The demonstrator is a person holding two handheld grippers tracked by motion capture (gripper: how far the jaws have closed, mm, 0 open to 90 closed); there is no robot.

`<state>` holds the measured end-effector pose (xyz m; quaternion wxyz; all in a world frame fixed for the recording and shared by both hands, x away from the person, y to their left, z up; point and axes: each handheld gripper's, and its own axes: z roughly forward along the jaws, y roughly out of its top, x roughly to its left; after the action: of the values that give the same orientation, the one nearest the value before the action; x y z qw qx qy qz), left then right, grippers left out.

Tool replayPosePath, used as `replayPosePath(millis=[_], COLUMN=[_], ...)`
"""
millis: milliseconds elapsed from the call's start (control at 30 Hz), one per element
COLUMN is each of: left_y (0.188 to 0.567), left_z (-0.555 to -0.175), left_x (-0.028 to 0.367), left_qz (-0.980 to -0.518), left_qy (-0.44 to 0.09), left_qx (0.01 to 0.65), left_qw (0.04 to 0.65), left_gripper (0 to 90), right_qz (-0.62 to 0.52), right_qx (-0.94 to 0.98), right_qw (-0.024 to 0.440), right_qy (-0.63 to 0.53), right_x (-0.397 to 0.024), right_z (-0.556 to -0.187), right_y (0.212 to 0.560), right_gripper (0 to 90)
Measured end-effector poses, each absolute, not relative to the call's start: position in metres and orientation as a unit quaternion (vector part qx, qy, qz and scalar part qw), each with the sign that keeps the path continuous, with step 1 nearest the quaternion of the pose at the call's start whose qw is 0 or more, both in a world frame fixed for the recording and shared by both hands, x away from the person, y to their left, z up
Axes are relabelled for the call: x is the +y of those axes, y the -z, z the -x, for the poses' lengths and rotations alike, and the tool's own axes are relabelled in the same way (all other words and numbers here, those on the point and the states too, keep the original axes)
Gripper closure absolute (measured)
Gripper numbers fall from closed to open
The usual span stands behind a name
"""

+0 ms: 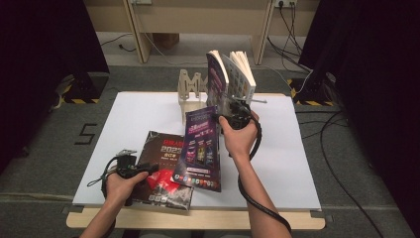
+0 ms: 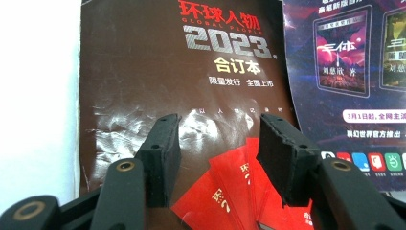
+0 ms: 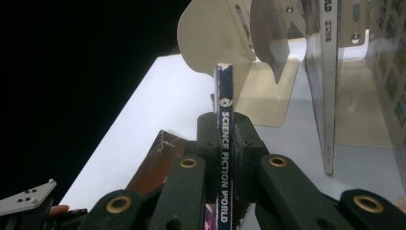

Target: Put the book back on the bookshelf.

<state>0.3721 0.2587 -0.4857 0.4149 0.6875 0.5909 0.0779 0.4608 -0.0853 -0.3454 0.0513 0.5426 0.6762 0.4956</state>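
A purple magazine (image 1: pixel 200 148) hangs upright over the table, its spine (image 3: pixel 225 143) reading "Science Fiction World". My right gripper (image 1: pixel 233 115) is shut on that spine near its top edge. A dark brown magazine (image 1: pixel 161 171) with "2023" and red fans on its cover (image 2: pixel 182 86) lies flat at the front left of the white table top (image 1: pixel 138 116). My left gripper (image 1: pixel 148 170) rests low over its near corner, open, with nothing between its fingers (image 2: pixel 165 153). The purple magazine's lower edge overlaps the brown one's right side.
A cream metal bookend rack (image 1: pixel 190 89) stands at the back middle, with two books (image 1: pixel 230 79) leaning upright in it. The rack's plates (image 3: pixel 215 33) rise just beyond the held spine. Cables trail on the floor at the right.
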Motion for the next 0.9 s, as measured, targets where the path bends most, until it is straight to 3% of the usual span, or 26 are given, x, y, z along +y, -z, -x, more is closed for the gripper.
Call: replayPosePath(millis=[900], left_y=[0.487], left_z=[-0.371], left_x=[0.259], left_qz=[-0.686], left_qy=[-0.076], left_qx=[0.591], left_qw=[0.418], left_gripper=[48.4], right_qz=[-0.538], right_qx=[0.67], right_qw=[0.074], right_qy=[-0.506], right_x=[-0.086], right_z=[-0.463], right_y=[0.333], right_gripper=[84.5])
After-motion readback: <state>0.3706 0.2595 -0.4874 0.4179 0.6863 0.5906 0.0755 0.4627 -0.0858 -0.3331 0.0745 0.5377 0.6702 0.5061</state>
